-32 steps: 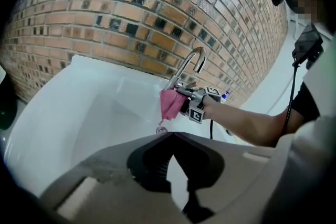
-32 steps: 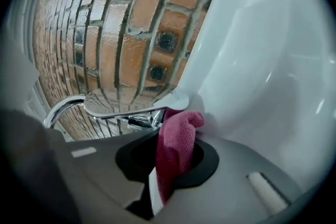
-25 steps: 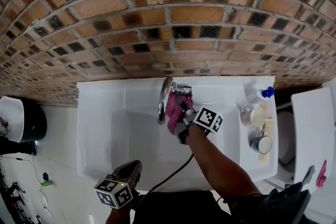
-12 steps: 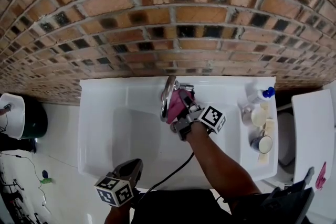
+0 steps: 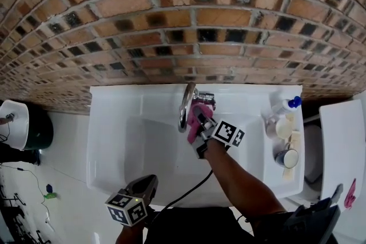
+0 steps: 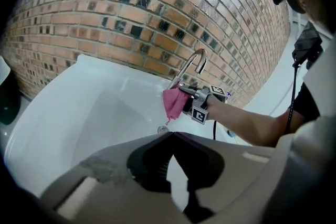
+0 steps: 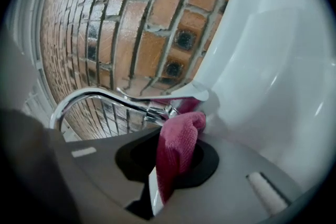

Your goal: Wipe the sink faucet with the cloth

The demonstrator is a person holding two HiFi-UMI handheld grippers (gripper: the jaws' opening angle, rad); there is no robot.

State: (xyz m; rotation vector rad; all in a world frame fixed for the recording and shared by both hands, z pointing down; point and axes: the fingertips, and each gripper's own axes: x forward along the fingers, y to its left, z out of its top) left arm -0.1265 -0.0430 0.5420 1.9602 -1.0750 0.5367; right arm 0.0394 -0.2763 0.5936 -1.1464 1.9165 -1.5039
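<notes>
A chrome faucet (image 5: 184,104) arches over the white sink (image 5: 120,140) from its back rim. My right gripper (image 5: 200,120) is shut on a pink cloth (image 5: 194,123) and presses it against the faucet's base. In the right gripper view the cloth (image 7: 178,147) bulges from between the jaws right below the faucet (image 7: 100,99). The left gripper view shows the faucet (image 6: 191,63) and the cloth (image 6: 173,103) from across the basin. My left gripper (image 5: 143,188) hangs at the sink's front edge, jaws closed on nothing.
A brick wall (image 5: 183,26) rises right behind the sink. Bottles and cups (image 5: 283,123) crowd the sink's right ledge. A dark bin (image 5: 34,128) stands on the floor at left, and a white fixture (image 5: 340,146) at right.
My right gripper with the cloth has slid a little up and down along the faucet's base. The left gripper has stayed at the front edge.
</notes>
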